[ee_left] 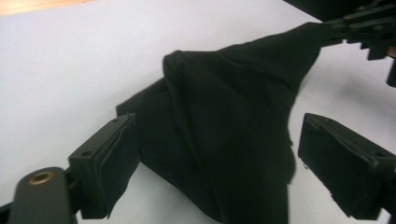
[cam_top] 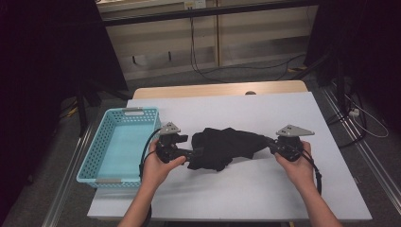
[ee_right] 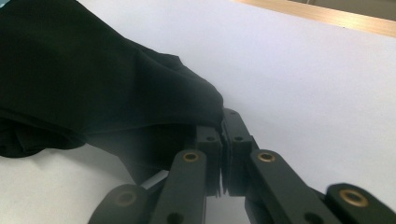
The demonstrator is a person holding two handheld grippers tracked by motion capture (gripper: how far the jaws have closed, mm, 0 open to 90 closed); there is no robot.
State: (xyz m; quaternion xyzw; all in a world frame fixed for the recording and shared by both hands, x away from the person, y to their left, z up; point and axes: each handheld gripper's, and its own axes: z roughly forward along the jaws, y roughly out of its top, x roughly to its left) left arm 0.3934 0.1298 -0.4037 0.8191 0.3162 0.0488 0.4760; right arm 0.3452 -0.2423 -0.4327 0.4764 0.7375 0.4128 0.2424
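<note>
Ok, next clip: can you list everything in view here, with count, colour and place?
black cloth: one, black, bunched at the table's middle, between the two grippers
basket: one, light blue, perforated walls, at the table's left edge
table: one, white top with a wooden strip at the far edge
cables: several, black, on the floor beyond the table
left gripper: one, black, jaws open with the cloth lying between them, pads apart from it
right gripper: one, black, jaws shut on the cloth's edge
hands: two, one around each gripper, forearms entering from the bottom
</note>
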